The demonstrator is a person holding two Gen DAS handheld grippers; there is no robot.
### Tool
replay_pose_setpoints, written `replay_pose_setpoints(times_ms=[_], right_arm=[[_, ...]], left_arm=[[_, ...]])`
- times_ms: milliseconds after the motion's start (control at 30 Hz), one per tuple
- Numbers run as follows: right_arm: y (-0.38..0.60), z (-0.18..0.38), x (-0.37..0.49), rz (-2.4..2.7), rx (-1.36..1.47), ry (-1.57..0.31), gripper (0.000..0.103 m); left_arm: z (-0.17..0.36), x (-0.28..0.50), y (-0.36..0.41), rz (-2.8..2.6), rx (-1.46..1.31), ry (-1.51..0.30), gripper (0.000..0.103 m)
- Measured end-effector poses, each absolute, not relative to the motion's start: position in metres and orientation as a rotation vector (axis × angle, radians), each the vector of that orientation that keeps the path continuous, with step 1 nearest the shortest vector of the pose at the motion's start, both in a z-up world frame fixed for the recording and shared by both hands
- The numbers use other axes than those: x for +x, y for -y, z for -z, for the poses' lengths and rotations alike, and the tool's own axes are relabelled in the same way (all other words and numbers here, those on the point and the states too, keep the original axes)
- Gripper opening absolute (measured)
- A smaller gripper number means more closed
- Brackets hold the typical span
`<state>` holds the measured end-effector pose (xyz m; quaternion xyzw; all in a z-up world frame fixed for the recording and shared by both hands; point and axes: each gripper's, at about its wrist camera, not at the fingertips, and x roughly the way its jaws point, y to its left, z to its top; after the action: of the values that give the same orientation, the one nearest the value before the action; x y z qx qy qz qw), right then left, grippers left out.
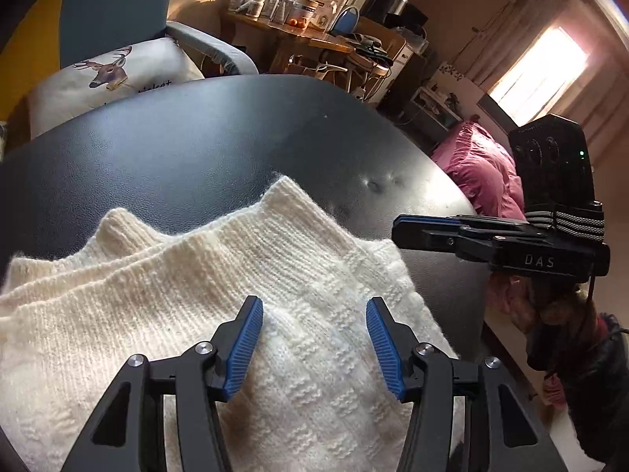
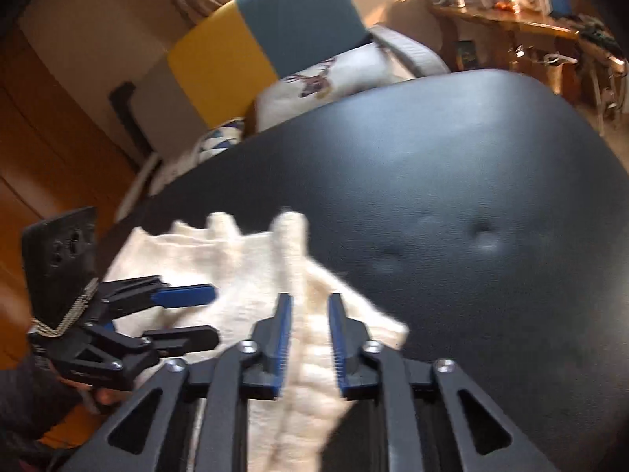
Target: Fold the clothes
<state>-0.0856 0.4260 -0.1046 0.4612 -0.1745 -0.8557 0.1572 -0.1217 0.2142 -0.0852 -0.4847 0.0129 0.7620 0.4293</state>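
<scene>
Your cream sweater (image 1: 220, 299) lies bunched in layers on the black surface (image 1: 220, 137). Your left hand-held gripper (image 1: 314, 338) hovers wide open over it, holding nothing. Your right hand-held gripper (image 2: 310, 338) straddles a raised ridge of knit, jaws narrow; whether it pinches is unclear. Grip through every layer, lift evenly.
</scene>
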Motion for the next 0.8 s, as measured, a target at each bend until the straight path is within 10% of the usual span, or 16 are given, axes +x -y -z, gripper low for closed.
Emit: replay_pose_setpoints(times_ms=[267,300,467,800], right_arm=[[-0.396,0.141,-0.112,2.24,1.426,0.648,0.023],[-0.388,0.138,-0.107,2.261,1.429,0.57,0.009],[-0.333,0.13,-0.075,2.53,1.506,-0.306,0.006],[-0.383,0.125,-0.073,2.589,1.505,0.256,0.023]], left_arm=[[0.085,-0.113,-0.172,-2.004,-1.182,-0.03,0.057],[0.089,-0.112,-0.171,-2.01,-1.193,-0.026,0.057],[0.107,-0.096,-0.188,-2.057,-1.188,-0.054,0.067],[0.103,-0.089,-0.195,-2.081,-1.207,0.056,0.082]])
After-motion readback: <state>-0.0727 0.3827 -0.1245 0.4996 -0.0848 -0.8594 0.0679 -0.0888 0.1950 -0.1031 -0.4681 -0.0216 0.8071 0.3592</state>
